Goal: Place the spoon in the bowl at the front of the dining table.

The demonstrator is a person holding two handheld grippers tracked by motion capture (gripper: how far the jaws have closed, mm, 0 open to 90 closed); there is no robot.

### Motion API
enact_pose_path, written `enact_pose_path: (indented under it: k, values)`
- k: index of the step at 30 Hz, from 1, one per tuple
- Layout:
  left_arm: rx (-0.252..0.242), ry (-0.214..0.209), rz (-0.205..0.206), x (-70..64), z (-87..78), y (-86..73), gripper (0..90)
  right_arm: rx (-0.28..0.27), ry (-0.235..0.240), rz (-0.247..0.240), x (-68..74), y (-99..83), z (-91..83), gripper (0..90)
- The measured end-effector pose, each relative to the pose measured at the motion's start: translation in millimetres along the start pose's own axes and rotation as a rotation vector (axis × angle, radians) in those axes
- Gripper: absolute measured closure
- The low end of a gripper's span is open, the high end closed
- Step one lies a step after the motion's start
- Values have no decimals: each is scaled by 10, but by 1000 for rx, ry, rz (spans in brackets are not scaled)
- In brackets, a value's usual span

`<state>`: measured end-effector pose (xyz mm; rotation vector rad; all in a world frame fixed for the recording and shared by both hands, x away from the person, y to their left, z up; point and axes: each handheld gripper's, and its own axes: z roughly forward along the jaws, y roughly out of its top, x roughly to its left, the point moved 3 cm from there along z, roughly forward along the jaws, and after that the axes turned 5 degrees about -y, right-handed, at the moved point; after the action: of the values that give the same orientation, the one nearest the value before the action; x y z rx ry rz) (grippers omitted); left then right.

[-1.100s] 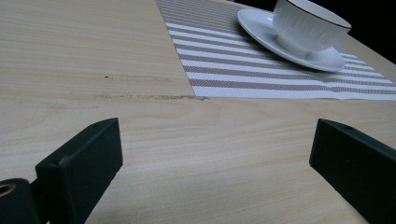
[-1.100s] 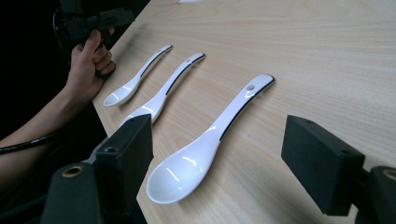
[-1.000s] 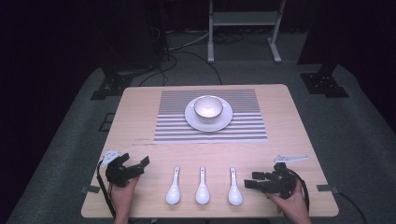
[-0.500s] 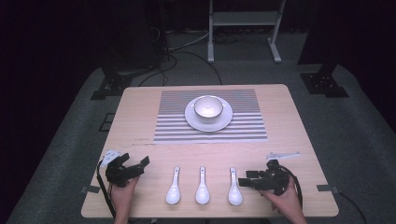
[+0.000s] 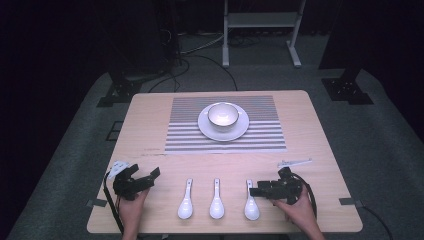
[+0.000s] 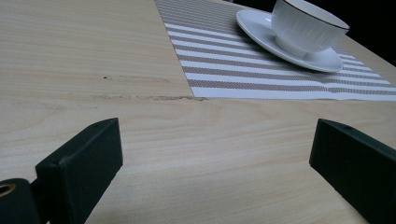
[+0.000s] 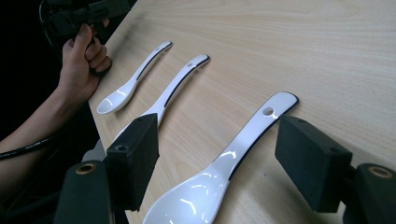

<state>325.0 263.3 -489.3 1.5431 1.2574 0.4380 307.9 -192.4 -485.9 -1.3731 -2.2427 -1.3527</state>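
Observation:
Three white spoons lie in a row near the table's front edge: the left spoon (image 5: 185, 200), the middle spoon (image 5: 217, 200) and the right spoon (image 5: 251, 202). My right gripper (image 5: 256, 190) lies low on the table, pointing left, and is open. In the right gripper view the right spoon (image 7: 243, 144) lies between the jaws of my right gripper (image 7: 222, 161), and neither jaw touches it. Beyond it are the middle spoon (image 7: 182, 79) and the left spoon (image 7: 140, 72). My left gripper (image 5: 151, 178) rests at the front left, open over bare wood (image 6: 217, 168).
A white bowl (image 5: 223, 114) stands on a white plate (image 5: 223, 134) on a striped placemat (image 5: 180, 135) at mid-table; the bowl (image 6: 308, 23) appears far ahead in the left gripper view. A thin pale strip (image 5: 295, 162) lies behind the right gripper. The table's front edge is close.
My right gripper has slid left along the table until its open jaws stand either side of the right spoon's handle. The left gripper and spoons have not moved.

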Motion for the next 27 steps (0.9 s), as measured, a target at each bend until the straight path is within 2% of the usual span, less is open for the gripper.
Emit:
enact_pose_path:
  k: [10, 16, 27]
  values:
    - [0, -2, -1, 0, 1, 0, 12, 30, -11, 31, -47, 48, 114, 350]
    - [-1, -1, -1, 3, -3, 1, 12, 39, -42, 32, -57, 76, 148, 375]
    - [-1, -3, -2, 4, -4, 1, 12, 52, -68, 25, -70, 89, 221, 416]
